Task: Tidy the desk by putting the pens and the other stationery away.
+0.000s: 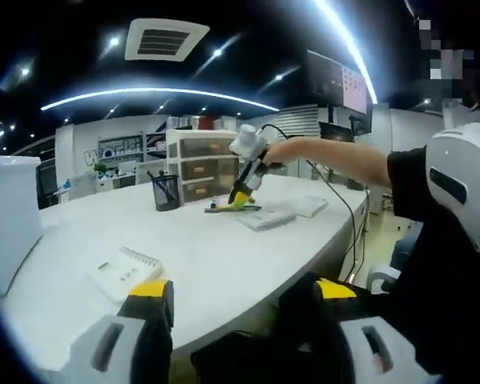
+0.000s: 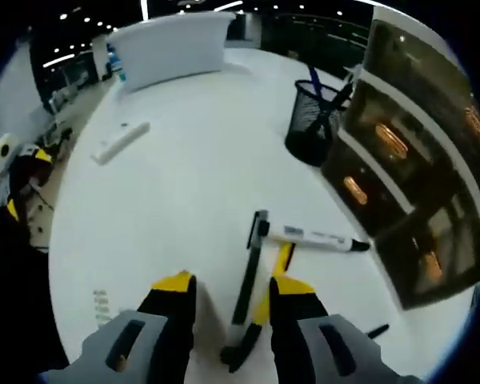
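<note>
Left gripper view: the left hand-held gripper (image 1: pixel 242 320) is held low at the near edge of a long white counter (image 1: pixel 216 256), its yellow-tipped jaws spread and holding nothing. A small spiral notepad (image 1: pixel 126 272) lies just ahead. Farther along, the person's outstretched arm lowers the right hand-held gripper (image 1: pixel 240 197) over a cluster of pens (image 1: pixel 232 207), near a black mesh pen cup (image 1: pixel 166 190) and a cream drawer unit (image 1: pixel 200 164).

Right gripper view: the right hand-held gripper (image 2: pixel 230 300) hangs over the counter (image 2: pixel 176 176) with jaws spread. A black pen (image 2: pixel 246 292) lies between them, a yellow pen (image 2: pixel 274 276) sits partly under the right jaw, and a white marker (image 2: pixel 316 238) lies across their far ends. The mesh cup (image 2: pixel 314 120) stands well beyond, already holding a few pens, as far as the distorted picture shows.

The risk is closing on the crossed pile: the jaws may catch two pens at once or flick the marker away.
</note>
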`<state>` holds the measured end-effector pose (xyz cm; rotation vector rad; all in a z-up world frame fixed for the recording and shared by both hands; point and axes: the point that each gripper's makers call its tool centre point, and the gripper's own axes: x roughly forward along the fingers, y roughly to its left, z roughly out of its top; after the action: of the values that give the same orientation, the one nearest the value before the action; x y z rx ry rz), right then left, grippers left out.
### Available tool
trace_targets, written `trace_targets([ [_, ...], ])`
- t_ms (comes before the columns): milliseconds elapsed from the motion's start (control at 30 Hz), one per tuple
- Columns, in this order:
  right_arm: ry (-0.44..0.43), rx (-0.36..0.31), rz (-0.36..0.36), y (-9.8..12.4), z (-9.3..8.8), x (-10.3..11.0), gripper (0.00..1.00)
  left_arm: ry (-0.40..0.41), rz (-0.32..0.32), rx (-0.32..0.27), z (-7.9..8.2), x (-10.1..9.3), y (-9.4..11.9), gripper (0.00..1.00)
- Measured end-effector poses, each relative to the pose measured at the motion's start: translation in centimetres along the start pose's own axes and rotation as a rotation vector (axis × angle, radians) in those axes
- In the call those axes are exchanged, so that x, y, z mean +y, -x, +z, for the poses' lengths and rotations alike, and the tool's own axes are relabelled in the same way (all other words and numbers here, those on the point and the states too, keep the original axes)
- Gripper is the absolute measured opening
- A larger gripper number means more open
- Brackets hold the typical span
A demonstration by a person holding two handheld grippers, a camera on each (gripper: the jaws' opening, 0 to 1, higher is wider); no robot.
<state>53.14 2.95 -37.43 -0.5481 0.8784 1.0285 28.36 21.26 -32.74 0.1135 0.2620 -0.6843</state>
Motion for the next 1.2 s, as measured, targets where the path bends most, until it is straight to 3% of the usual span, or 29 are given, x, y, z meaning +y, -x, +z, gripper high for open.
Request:
trace_targets([
  [200,-0.012,0.027,0.011,-0.9,-0.1,-0.5,0.25,0.001,0.002,0.005,0.0,-0.2,0.0,0.7],
  [667,-0.01,0.131,-0.011,-1.1,-0.7,-1.2,0.16,0.004,-0.005,0.02,-0.3,-0.6,-0.3,0.69],
  [833,-0.061,0.152,-0.021,-1.2,-0.8,-1.9,0.07,0.005,-0.003,0.017,-0.3,-0.6,-0.2,0.69],
  [1200,-0.022,0.169,-0.042,-1.3,-0.9,-1.7,0.05,0.005,-0.003,0.008,-0.2,-0.9,0.1,0.69],
])
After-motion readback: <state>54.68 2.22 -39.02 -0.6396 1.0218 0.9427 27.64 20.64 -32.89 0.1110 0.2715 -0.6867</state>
